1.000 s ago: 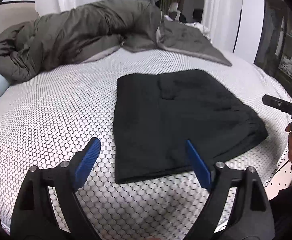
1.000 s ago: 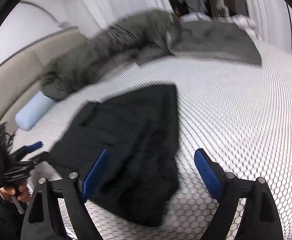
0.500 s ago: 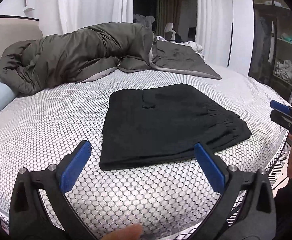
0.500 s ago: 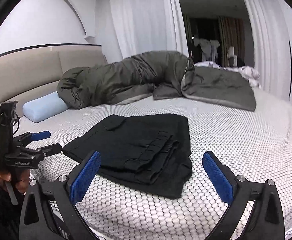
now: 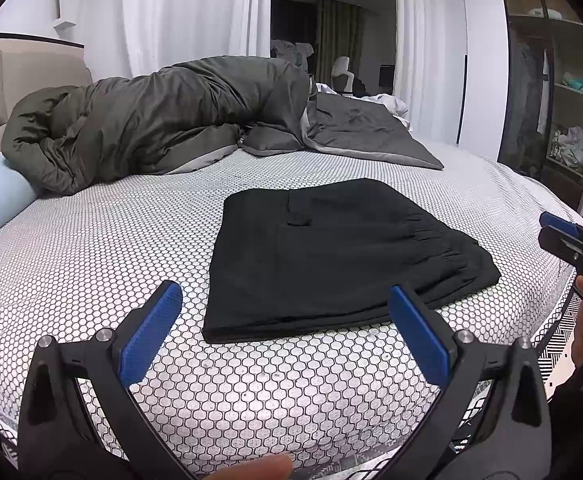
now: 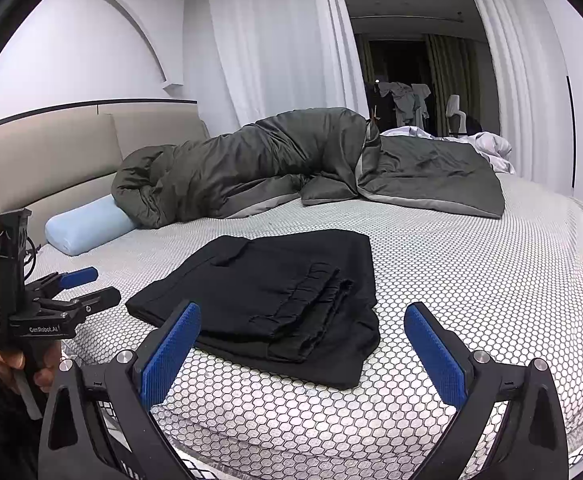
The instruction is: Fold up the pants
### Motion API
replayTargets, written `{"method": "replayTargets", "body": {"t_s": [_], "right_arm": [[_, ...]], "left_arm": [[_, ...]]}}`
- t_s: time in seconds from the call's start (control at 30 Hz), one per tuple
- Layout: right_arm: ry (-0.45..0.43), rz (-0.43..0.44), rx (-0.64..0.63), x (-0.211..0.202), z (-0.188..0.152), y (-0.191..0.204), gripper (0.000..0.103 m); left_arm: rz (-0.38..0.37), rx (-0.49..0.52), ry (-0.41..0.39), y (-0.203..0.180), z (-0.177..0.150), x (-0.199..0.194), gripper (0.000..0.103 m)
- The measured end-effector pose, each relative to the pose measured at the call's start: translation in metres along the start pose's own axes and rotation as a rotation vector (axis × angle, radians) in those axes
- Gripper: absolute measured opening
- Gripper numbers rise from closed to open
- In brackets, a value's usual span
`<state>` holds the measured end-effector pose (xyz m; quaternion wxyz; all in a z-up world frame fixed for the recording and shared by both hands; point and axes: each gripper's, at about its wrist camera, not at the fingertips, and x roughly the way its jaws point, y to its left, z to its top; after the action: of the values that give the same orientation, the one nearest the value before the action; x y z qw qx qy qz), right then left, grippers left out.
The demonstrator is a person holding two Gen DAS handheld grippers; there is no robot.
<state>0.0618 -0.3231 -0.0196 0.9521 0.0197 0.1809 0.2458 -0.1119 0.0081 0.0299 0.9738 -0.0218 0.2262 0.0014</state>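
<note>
1. Lying flat on the white honeycomb-patterned bed cover (image 5: pixel 91 264), the black fabric pants (image 5: pixel 331 256) form a compact, layered rectangle, with the gathered elastic waistband stacked on top toward 3 o'clock in the left wrist view.
2. Seen from the right wrist, the same pants (image 6: pixel 275 300) sit at centre, the waistband layers facing 6 o'clock and the edges lined up fairly evenly.
3. The left gripper (image 5: pixel 285 340) with blue ribbed pads has its jaws spread fully apart and holds nothing; the near edge of the pants is just beyond its fingertips, at 12 o'clock.
4. The right gripper (image 6: pixel 301 350) is likewise spread wide and empty, apart from the cloth.
5. Both sets of jaws have just been opening, with nothing between them.
6. A rumpled olive-grey quilted duvet (image 6: pixel 291 160) and a pale blue bolster pillow (image 6: pixel 87 228) lie well apart from the pants, toward 11 o'clock.
7. Judging by the tidy stack and the free grippers, the folding looks finished; at most a light smoothing remains.
</note>
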Motion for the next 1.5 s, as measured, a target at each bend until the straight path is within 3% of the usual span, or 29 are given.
{"method": "replayTargets", "body": {"t_s": [1.5], "right_arm": [[0.035, -0.019, -0.074, 0.006, -0.004, 0.020, 0.103]], "left_arm": [[0.007, 0.000, -0.005, 0.001, 0.001, 0.001, 0.102]]}}
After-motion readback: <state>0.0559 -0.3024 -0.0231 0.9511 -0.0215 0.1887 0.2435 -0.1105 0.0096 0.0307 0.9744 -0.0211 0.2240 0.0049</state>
